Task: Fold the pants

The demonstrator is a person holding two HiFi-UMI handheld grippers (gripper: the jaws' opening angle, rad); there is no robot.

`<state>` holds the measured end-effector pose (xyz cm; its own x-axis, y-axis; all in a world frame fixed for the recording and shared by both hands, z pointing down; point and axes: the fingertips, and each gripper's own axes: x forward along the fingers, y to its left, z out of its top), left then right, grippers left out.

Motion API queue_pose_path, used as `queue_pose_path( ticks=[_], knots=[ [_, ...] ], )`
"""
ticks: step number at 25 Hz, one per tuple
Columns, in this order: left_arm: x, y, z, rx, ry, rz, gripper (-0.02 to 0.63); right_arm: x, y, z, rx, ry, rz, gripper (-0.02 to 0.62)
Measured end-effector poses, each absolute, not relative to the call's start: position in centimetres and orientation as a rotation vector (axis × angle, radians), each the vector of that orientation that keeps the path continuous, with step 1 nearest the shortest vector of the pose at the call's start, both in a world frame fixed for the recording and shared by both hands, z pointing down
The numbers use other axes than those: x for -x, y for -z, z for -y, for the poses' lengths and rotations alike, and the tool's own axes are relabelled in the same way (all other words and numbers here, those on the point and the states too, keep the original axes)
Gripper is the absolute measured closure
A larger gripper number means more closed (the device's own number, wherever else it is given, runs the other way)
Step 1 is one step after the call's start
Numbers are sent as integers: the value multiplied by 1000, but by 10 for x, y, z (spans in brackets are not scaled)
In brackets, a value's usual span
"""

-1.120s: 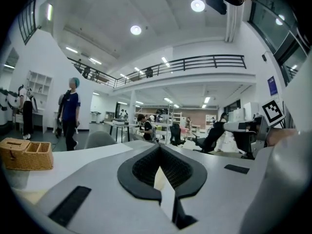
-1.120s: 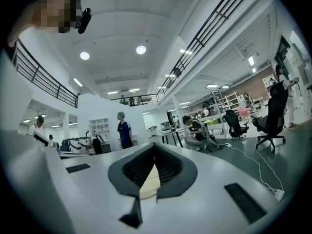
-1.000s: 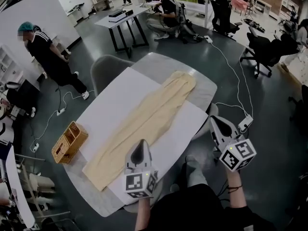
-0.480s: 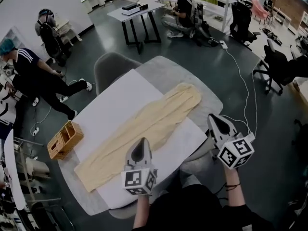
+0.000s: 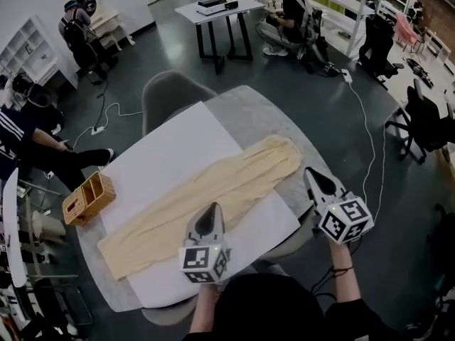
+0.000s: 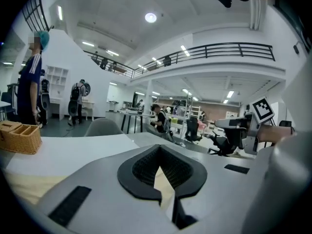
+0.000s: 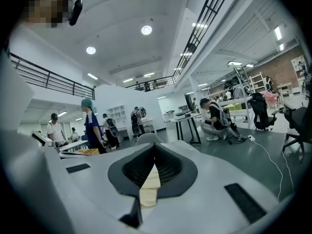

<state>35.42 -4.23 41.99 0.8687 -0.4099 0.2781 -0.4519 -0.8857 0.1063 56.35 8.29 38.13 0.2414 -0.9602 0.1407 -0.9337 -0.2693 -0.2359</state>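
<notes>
The jaws of the left gripper (image 6: 158, 150) are seen closed tip to tip, with nothing gripped between them; only cream cloth is glimpsed through the gap behind the pads. The jaws of the right gripper (image 7: 155, 147) are closed in the same way and are likewise empty.

In the head view, the left gripper (image 5: 207, 215) is held over the near edge of the white sheet (image 5: 170, 144), its tip just short of the near side of the pants (image 5: 213, 194), around the middle of their length. The right gripper (image 5: 314, 178) is held off the near right edge of the grey table (image 5: 245, 105), near the far right end of the pants but apart from it.

The pants are laid flat at full length on the sheet, running diagonally from near left to far right. A wicker basket (image 5: 87, 197) is set at the table's left edge, apart from the pants. A grey chair (image 5: 167, 91) is placed at the far side.
</notes>
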Motion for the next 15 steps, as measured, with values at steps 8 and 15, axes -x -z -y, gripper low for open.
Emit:
queue_pose_path(
  ticks=[8,15],
  knots=[
    [-395,-444,68,-2840,-477,618,598,-606,-408,-37,2379,494,-1910,581],
    [-422,-479,85,-2801,-566,572,598,-639,-461,-11,2421,691,-1902,581]
  ],
)
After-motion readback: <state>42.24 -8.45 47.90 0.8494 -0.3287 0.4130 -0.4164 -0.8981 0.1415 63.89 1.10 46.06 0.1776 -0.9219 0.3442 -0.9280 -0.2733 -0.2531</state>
